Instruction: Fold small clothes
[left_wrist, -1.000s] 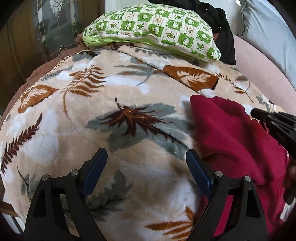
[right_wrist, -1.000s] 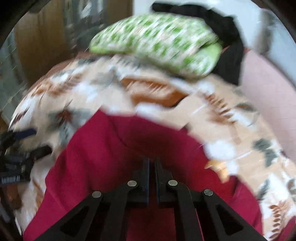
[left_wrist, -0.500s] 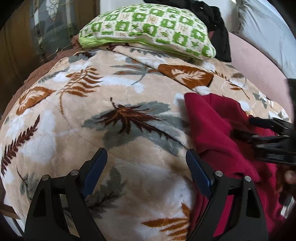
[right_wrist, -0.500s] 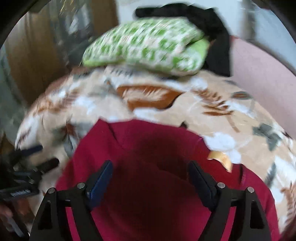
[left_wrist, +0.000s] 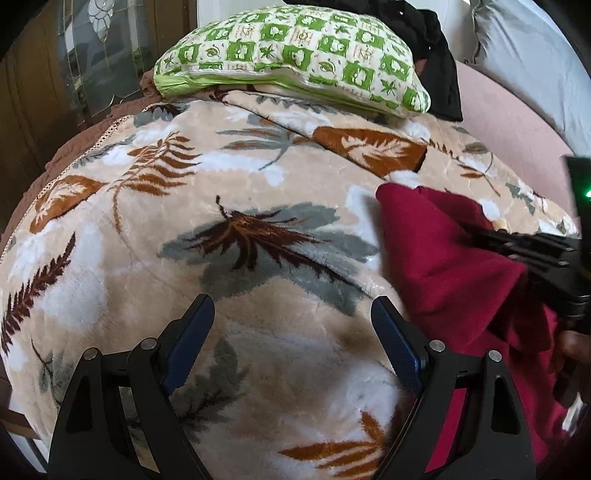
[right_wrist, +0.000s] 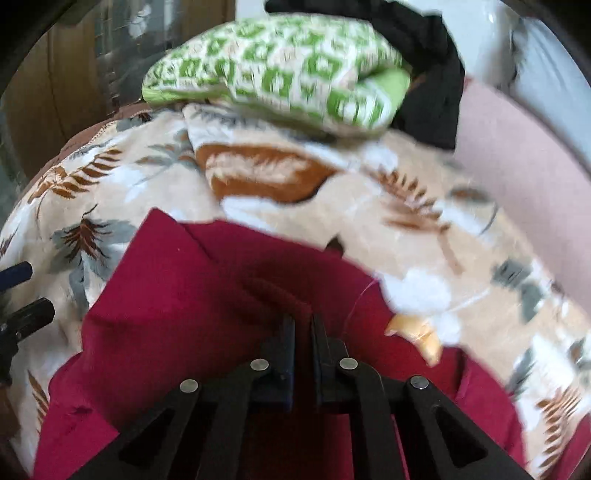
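Note:
A dark red garment (left_wrist: 454, 266) lies rumpled on the leaf-patterned blanket (left_wrist: 221, 206), at the right in the left wrist view and in the middle of the right wrist view (right_wrist: 207, 302). My right gripper (right_wrist: 303, 325) is shut on a raised fold of the red garment; it also shows at the right edge of the left wrist view (left_wrist: 524, 247). My left gripper (left_wrist: 291, 314) is open and empty, low over the blanket just left of the garment. Its fingers (right_wrist: 22, 295) show at the left edge of the right wrist view.
A green-and-white checked pillow (left_wrist: 295, 55) lies at the far end of the blanket, with black cloth (left_wrist: 439, 74) behind it. A pink surface (left_wrist: 517, 125) and a grey cushion (left_wrist: 532, 51) are at the right. Wooden and glass doors (left_wrist: 88, 55) stand at the far left.
My right gripper opened half a second ago and has shut again on a fold of the red garment, which bunched up. My left gripper stayed open and barely moved.

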